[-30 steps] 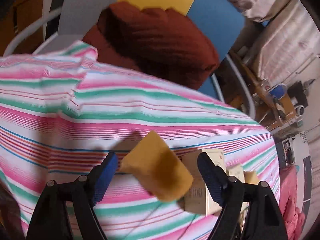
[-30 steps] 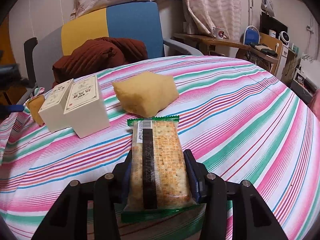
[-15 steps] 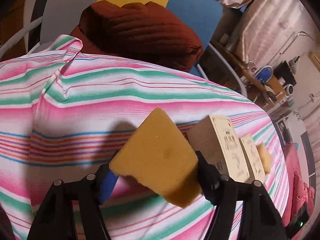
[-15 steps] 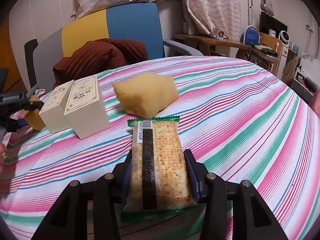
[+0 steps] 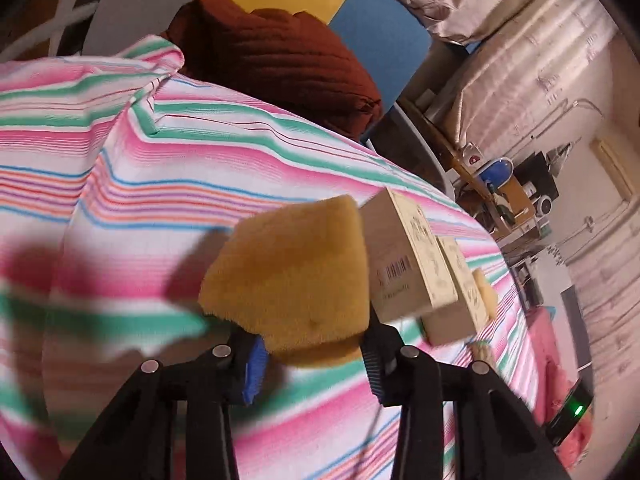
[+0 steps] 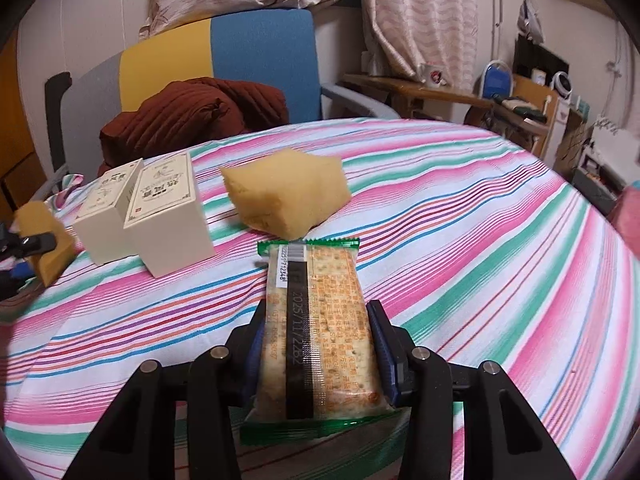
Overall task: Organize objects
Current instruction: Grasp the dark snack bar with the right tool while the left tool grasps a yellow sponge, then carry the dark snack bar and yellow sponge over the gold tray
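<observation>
Two yellow sponges (image 6: 286, 196) (image 6: 44, 236), two cream boxes (image 6: 170, 216) (image 6: 106, 218), one cracker packet (image 6: 318, 332), all on one striped surface (image 6: 460, 240); two tools (image 6: 318, 360) (image 5: 312, 364).

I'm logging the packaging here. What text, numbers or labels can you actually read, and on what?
"2025/11/22B2": black strip on the cracker pack.
Digits beside the pack's barcode: too small to read surely.
Orange print on the pack: too small.
Characters on the two cream boxes: blurred, not readable.
Barcode on the near box: no readable digits.
</observation>
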